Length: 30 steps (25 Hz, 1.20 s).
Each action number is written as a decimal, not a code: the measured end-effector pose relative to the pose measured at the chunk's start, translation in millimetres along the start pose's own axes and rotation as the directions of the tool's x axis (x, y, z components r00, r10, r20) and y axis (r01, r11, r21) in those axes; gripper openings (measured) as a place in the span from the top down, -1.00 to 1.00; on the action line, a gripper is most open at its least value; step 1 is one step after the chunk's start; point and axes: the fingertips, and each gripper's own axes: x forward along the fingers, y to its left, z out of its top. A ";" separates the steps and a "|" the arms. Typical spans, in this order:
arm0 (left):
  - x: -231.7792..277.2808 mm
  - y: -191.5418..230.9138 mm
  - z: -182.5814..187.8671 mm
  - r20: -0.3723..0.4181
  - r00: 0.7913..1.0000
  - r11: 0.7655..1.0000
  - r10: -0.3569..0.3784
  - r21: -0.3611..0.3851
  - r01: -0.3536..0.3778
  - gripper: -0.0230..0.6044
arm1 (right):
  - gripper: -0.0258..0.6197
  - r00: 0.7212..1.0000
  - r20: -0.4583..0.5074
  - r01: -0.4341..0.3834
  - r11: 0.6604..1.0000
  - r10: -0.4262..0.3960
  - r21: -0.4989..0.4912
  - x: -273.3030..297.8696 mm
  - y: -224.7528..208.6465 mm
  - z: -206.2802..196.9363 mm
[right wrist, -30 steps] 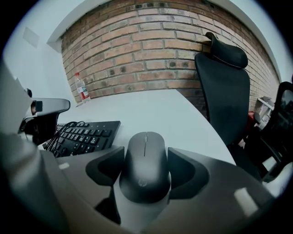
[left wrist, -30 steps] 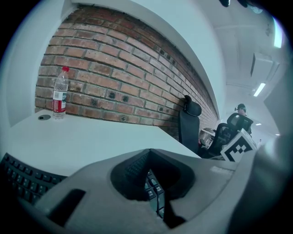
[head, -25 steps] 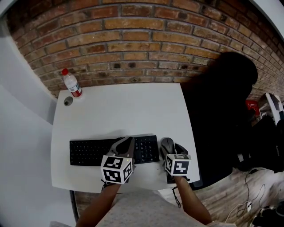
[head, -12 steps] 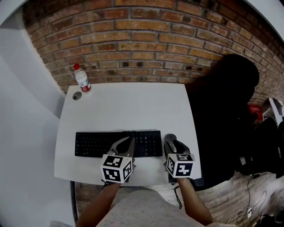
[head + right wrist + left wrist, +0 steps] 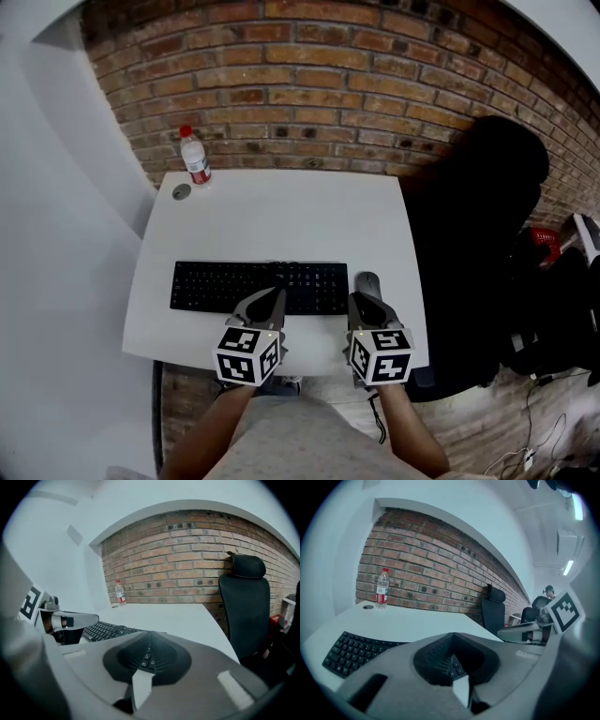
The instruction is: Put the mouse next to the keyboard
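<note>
Mouse (image 5: 368,280) lies on worktop (image 5: 281,225) just right of keyboard (image 5: 253,287), just beyond right claw (image 5: 362,300). That claw's jaws just closed together, empty. Left claw (image 5: 270,298) closed, empty.

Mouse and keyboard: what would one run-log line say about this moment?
mouse: free, beside right end of keyboard | right gripper: jaws just closed, nothing between | left gripper: shut, empty, near keyboard

The left forearm (image 5: 208,429) and right forearm (image 5: 410,433) rise from 6 o'clock. The left gripper (image 5: 275,294), at 7 o'clock, points toward 12, jaws together and empty. The right gripper (image 5: 362,299), at 5 o'clock, points likewise; its jaws have just been closing, with nothing between them.
</note>
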 end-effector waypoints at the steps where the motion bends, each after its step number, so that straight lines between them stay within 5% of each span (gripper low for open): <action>1: -4.9 -1.4 -1.2 0.002 1.000 1.000 0.002 0.003 -0.002 0.97 | 0.85 1.000 0.008 -0.014 1.000 0.014 0.000 -4.0 5.6 -0.4; 13: -63.9 -13.6 -15.6 0.018 0.999 0.999 0.038 0.030 -0.039 0.97 | 0.89 0.993 0.059 -0.102 0.993 0.105 -0.051 -49.1 61.7 -10.8; 30: -102.1 -24.8 -28.4 0.019 0.999 0.998 0.041 0.048 -0.042 0.97 | 0.89 0.989 0.087 -0.113 0.993 0.116 -0.047 -78.9 81.2 -18.2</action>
